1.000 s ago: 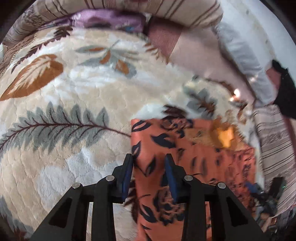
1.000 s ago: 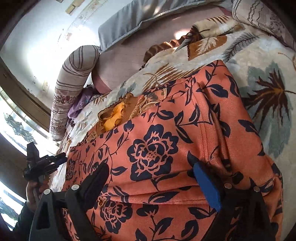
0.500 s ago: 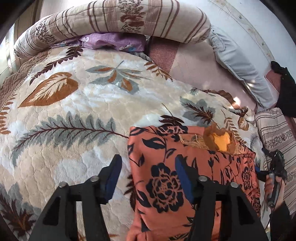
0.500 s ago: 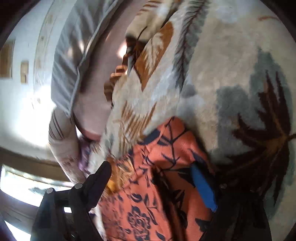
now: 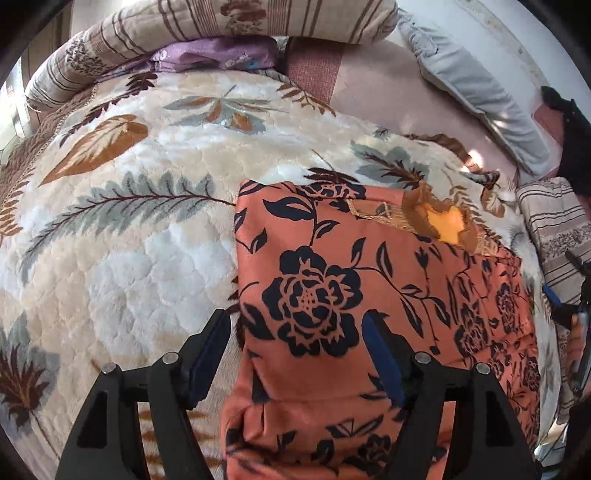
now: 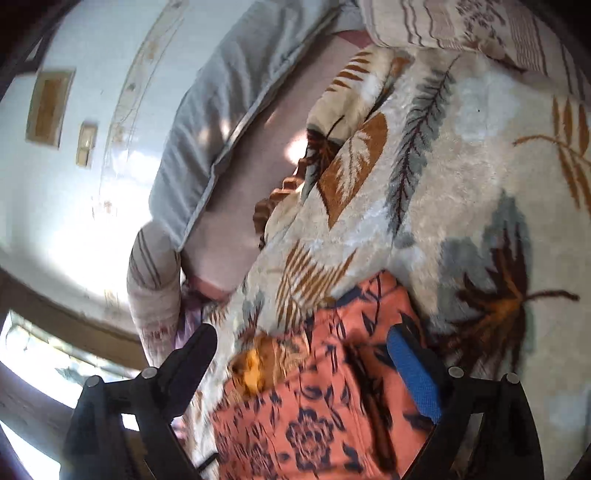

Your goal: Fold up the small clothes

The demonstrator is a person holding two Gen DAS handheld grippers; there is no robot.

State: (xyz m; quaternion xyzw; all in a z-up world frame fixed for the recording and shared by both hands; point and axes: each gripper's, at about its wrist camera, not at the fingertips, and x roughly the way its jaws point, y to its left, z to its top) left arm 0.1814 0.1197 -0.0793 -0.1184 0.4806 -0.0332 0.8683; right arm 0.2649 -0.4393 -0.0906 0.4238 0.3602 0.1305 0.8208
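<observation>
An orange garment [image 5: 369, 295] with dark navy flowers lies folded on a cream leaf-patterned blanket [image 5: 129, 240]. A brown and yellow trim patch [image 5: 443, 221] shows at its far edge. My left gripper [image 5: 297, 328] is open and empty, above the garment's near left part. My right gripper [image 6: 304, 352] is open and empty over the garment's far end [image 6: 332, 406]; it also shows at the right edge of the left wrist view [image 5: 569, 306].
A striped bolster [image 5: 221, 22] and purple cloth [image 5: 218, 55] lie at the far end of the bed. A grey pillow [image 5: 472, 81] and pink sheet [image 5: 369, 92] are on the far right. A white wall [image 6: 74, 203] and a window [image 6: 29, 350] show in the right wrist view.
My left gripper opened, let go of the garment's edge and pulled back. My right gripper stayed open, lifted off the garment and swung toward its far end.
</observation>
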